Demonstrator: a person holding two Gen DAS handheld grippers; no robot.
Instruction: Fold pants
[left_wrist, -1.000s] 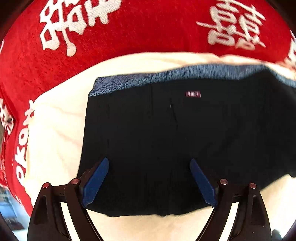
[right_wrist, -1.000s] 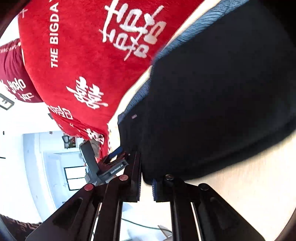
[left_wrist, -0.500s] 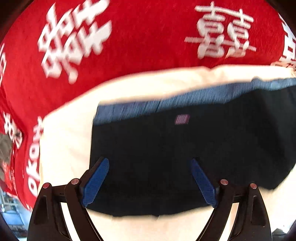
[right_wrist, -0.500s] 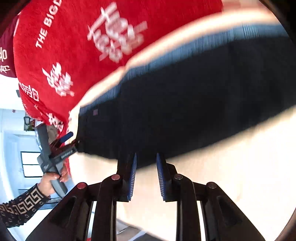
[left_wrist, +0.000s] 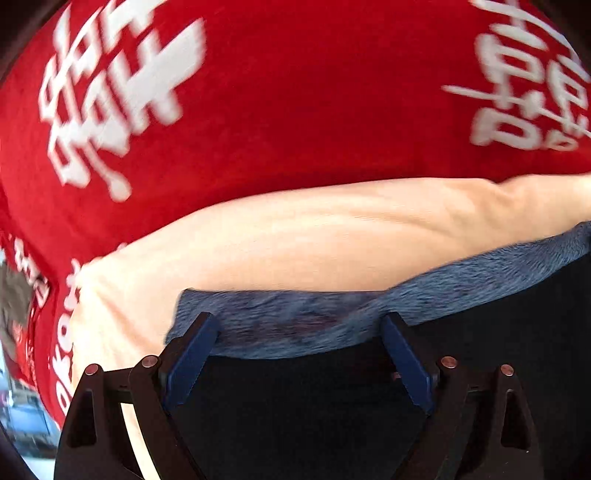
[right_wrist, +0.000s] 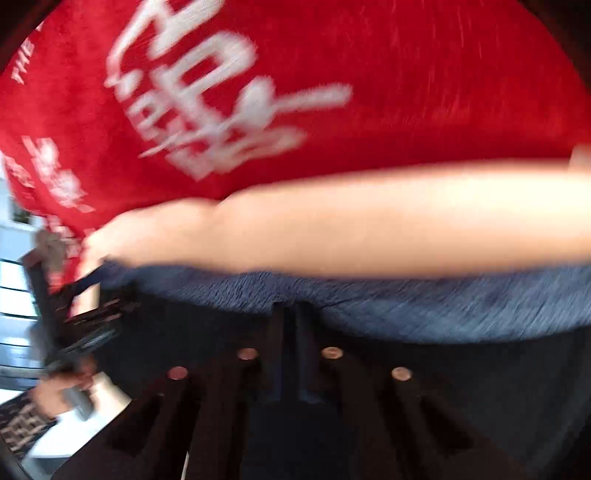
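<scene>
While the black pants (left_wrist: 480, 369) lie flat on the cream sheet (left_wrist: 295, 240), their blue waistband (left_wrist: 295, 325) should be pinched evenly by the spread left gripper (left_wrist: 295, 354) and by the right gripper (right_wrist: 290, 354), which has just been pressed shut.

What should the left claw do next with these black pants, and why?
Probably ease down and close on the gray-blue waistband. The left claw stands wide open, straddling that band near the corner of the black pants, with nothing pinched. The right claw looks shut at the same band further along, though blur hides whether it holds cloth.
</scene>
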